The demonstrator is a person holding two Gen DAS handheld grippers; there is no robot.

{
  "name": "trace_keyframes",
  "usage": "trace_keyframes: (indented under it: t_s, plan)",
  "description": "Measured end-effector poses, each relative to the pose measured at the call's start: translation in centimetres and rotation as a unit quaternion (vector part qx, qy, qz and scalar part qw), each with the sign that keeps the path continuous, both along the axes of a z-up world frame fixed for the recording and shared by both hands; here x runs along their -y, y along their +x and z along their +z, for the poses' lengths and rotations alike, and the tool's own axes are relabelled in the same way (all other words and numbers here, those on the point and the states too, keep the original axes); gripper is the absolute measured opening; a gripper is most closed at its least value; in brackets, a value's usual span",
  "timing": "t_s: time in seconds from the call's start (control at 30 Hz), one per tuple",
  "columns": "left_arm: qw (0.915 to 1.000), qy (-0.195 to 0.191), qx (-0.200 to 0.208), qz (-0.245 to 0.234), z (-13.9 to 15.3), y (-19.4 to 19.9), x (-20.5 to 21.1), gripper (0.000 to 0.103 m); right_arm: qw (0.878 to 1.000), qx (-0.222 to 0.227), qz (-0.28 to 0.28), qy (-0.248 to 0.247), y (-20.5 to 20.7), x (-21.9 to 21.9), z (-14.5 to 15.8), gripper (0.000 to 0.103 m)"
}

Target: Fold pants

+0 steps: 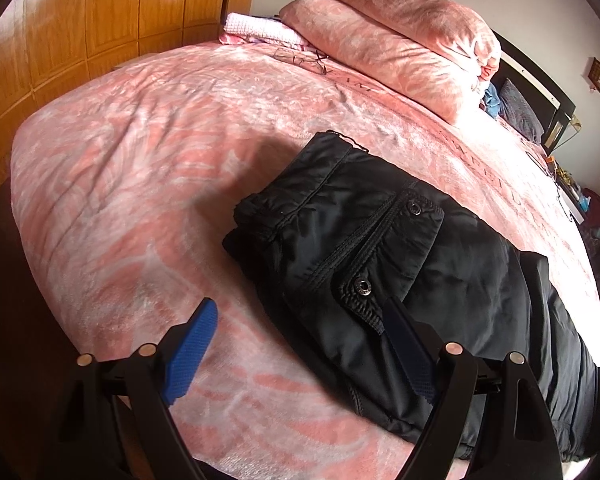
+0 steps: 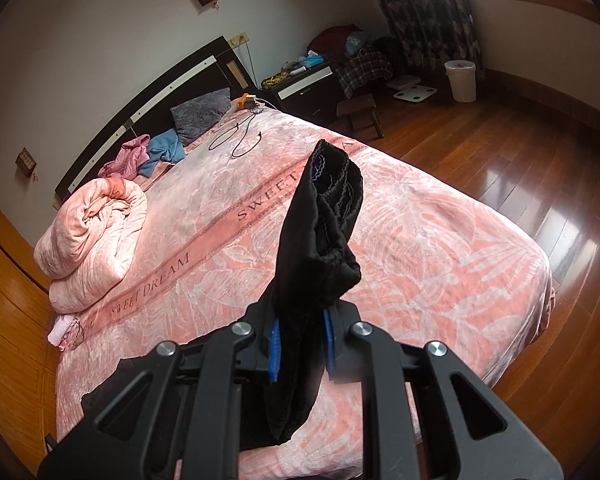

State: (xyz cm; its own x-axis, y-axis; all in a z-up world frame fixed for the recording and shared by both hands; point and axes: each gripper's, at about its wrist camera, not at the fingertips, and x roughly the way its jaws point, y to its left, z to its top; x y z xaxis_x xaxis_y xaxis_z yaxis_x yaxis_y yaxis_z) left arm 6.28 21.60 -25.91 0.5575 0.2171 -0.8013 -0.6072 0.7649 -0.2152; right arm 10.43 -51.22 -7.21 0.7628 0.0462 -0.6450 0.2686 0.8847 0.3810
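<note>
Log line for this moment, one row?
left gripper: open, over pants | right gripper: shut on pants end, lifted | pants: partly folded on bed

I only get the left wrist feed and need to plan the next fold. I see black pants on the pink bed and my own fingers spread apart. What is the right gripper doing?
Observer: The right gripper is shut on a bunched end of the black pants, which sticks up past its fingers.
Operator: Which end?
Observer: Cannot tell; a wavy stitched edge shows at the tip.
Operator: Anything on the bed beyond it?
Observer: A black cable lies loose near the headboard, apart from the pants.
Operator: And my gripper?
Observer: The left gripper is open, holding nothing.
</note>
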Motion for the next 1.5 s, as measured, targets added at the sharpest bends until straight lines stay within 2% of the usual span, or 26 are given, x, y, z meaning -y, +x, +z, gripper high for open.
trace_keyframes:
  t_s: [0.4,0.7,1.5]
  plan:
    - [0.9994,0.018,-0.030,0.001,-0.6,0.8,0.9,0.085,0.997,0.040,0.033,-0.063,-0.3,-2.9,2.0,0.015]
    - [0.9989,0.026,-0.036,0.012,-0.5,0.8,1.1,0.088,0.993,0.057,0.060,-0.084,-0.1,-4.4,2.9,0.015]
    - [0.9995,0.010,-0.030,0.011,-0.8,0.5,0.5,0.089,0.983,0.060,0.095,-0.147,-0.1,-9.2,5.1,0.015]
